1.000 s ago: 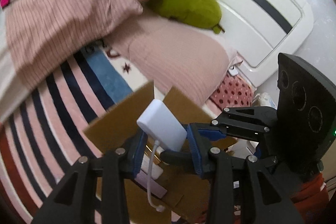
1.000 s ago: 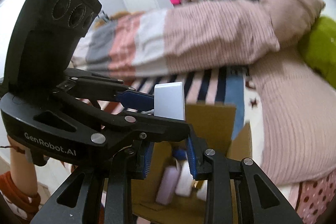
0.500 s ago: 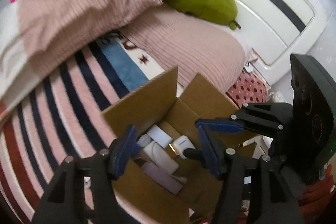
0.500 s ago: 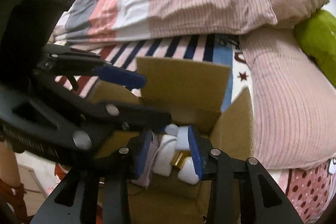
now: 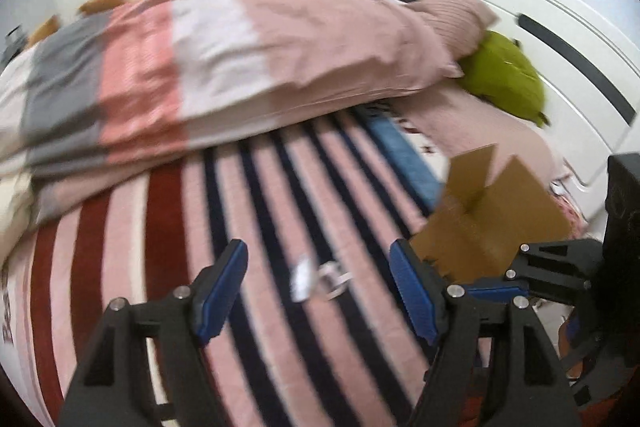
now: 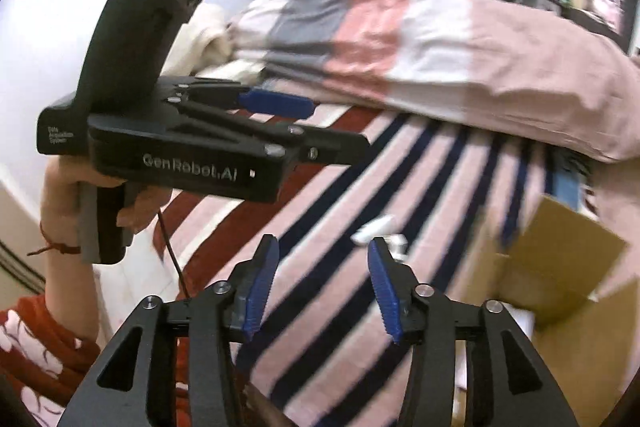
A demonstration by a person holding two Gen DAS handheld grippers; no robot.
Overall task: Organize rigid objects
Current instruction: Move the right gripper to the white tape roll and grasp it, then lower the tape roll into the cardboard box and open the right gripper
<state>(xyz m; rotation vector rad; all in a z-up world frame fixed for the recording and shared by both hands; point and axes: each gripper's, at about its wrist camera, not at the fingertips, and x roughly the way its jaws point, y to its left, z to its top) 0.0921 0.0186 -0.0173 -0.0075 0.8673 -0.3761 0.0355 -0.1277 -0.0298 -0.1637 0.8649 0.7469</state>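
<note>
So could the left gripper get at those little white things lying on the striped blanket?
Probably yes. The left gripper is open, with the small white items lying loose on the striped blanket straight ahead between its fingers. Nothing lies over them, and the cardboard box sits off to the right.

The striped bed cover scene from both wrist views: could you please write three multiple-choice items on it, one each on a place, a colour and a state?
1. In the left wrist view, where is the cardboard box relative to the left hand-held gripper?
A. ahead to its right
B. far left
C. between its fingers

2. What colour is the plush toy by the headboard?
A. red
B. green
C. blue

3. How does the right hand-held gripper stand?
A. shut on a box
B. shut, empty
C. open, empty

Answers:
1 A, the box sits right of the gripper's right finger.
2 B, it is plainly green.
3 C, striped cover shows between its spread fingers.
</note>
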